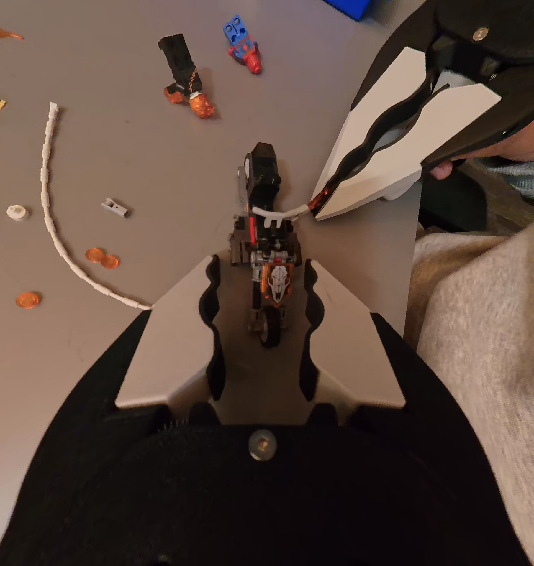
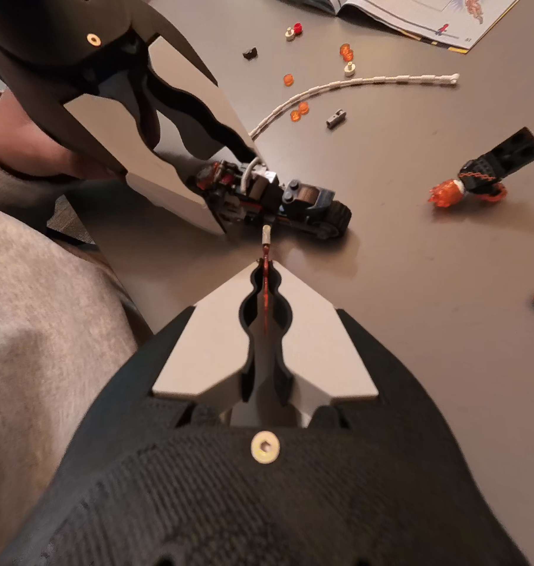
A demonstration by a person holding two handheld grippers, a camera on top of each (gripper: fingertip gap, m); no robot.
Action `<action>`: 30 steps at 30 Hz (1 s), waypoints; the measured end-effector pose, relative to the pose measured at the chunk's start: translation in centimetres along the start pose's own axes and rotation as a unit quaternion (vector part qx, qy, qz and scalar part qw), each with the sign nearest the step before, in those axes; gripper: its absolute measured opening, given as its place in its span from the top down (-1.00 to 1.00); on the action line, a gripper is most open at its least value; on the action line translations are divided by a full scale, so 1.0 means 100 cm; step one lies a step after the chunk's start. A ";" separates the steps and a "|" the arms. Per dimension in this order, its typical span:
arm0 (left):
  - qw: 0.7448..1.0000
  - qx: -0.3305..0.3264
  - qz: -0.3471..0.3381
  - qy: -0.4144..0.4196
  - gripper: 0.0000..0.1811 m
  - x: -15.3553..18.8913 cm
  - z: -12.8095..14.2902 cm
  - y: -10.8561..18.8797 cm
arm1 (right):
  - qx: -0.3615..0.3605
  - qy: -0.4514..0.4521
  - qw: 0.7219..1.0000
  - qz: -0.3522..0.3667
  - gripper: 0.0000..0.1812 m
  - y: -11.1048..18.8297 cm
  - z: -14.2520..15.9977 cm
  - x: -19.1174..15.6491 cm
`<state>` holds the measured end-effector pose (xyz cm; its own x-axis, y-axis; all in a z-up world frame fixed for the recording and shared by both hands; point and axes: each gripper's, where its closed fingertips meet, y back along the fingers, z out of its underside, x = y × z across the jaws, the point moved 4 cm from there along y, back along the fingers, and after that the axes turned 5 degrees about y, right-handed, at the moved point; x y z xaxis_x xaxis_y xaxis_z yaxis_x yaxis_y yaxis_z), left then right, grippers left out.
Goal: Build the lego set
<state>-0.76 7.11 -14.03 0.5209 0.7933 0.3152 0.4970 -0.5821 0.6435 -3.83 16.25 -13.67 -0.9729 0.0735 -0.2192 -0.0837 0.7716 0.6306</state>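
Standing on the grey table (image 1: 137, 159) close to its near right edge, the motorcycle (image 1: 264, 245) points its skull-printed front panel (image 1: 277, 283) toward the left wrist camera, front wheel nearest and fat rear wheel farthest. The left gripper (image 1: 261, 275) has its jaws released and spread either side of the front end; whether a pad touches the bike I cannot tell. The right gripper (image 2: 265, 263) is clenched on a thin orange flame piece (image 2: 265, 294), whose tip meets the right end of the white handlebar (image 1: 275, 213).

The step in hand looks to be seating that flame on the handlebar end. To do it well, I would first close the left jaws gently on the front fork or body so the bike cannot roll or tip. Then line the flame's socket up straight along the bar's axis and push in along it, not downward, since the thin bar would likely flex or pop off.

Farther out lie a black minifigure with flame parts (image 1: 187, 79), a red and blue one (image 1: 244, 46), a long white chain (image 1: 49, 199), orange round studs (image 1: 101, 258), a small grey connector (image 1: 115, 208) and, far right in the right wrist view, the instruction booklet (image 2: 413, 21).
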 end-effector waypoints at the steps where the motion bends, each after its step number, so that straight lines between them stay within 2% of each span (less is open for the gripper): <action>1: 1.000 0.000 0.001 0.001 0.45 0.001 0.000 0.000 | 0.001 0.000 1.000 0.002 1.00 -0.001 0.000 0.000; 3: 1.000 -0.001 0.000 0.003 0.51 0.001 0.000 -0.001 | 0.003 0.004 1.000 0.005 1.00 -0.002 0.000 -0.001; 16: 0.995 0.031 0.007 0.090 0.51 0.001 -0.005 -0.004 | 0.006 0.103 0.987 0.127 1.00 -0.004 -0.001 0.001; 22: 0.996 0.031 -0.020 0.081 0.50 0.003 -0.005 -0.005 | 0.002 0.109 0.982 0.157 1.00 -0.007 0.001 0.001; 30: 0.998 0.019 -0.045 0.050 0.51 0.004 -0.003 -0.007 | -0.006 0.108 0.980 0.164 1.00 -0.008 0.002 0.003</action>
<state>-1.10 7.90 -14.13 0.4023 0.8556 0.3257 0.5661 -0.5121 0.6460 -3.96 15.76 -14.42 -0.9708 0.1797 0.1591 0.2400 0.7207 0.6504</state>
